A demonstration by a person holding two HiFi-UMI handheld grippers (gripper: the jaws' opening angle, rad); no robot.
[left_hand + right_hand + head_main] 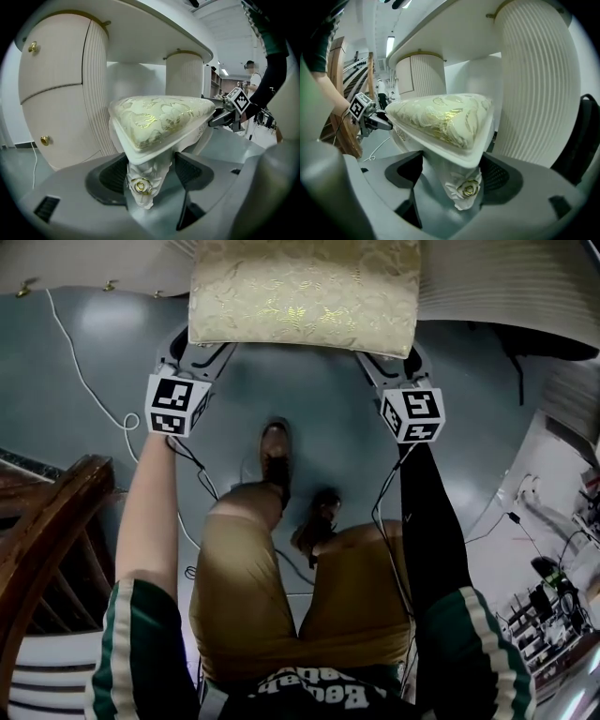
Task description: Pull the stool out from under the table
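The stool (305, 292), white with a gold brocade cushion, stands on the grey floor just in front of the white dressing table (154, 33). My left gripper (202, 348) is at its near left corner. In the left gripper view a carved leg with a gold rosette (140, 186) sits between the pads, which lie against the corner frame. My right gripper (394, 362) holds the near right corner the same way, its pads closed on the rosette leg (467, 188). Each gripper also shows in the other's view: the right gripper (225, 117) and the left gripper (377, 121).
A dark wooden chair (47, 521) stands at the left. White cable (94, 390) runs over the floor. The person's legs and shoes (277, 460) are right behind the stool. Equipment (553, 606) crowds the right. Table pedestals with brass knobs (44, 139) flank the stool.
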